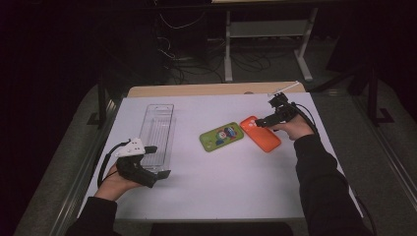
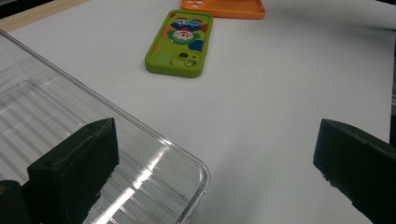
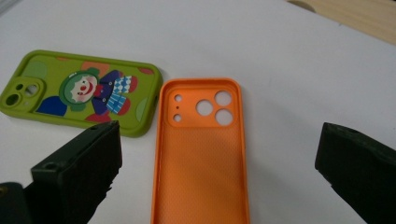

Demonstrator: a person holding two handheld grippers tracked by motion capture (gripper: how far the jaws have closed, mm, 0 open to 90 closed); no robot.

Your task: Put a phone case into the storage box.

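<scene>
High view: white desk [image 1: 221, 191] with a wood strip at the far edge, dark room behind, cables and white frame legs on the floor. Left tongs [image 1: 158, 161] released, at the near end of the clear tray [image 1: 157, 129]. Right tongs [image 1: 259, 123] released, over the orange case [image 1: 261, 134]; green case [image 1: 222, 136] just beside it.

Left gripper view: jaws wide apart, tray corner [image 2: 177, 163] between them, both cases [image 2: 180, 44] [image 2: 224, 8] well ahead.

Right gripper view: orange case [image 3: 198, 154] lies inside-up between the open jaws, untouched. Green case [image 3: 79, 93] touches its corner, clown print, no readable text.
</scene>
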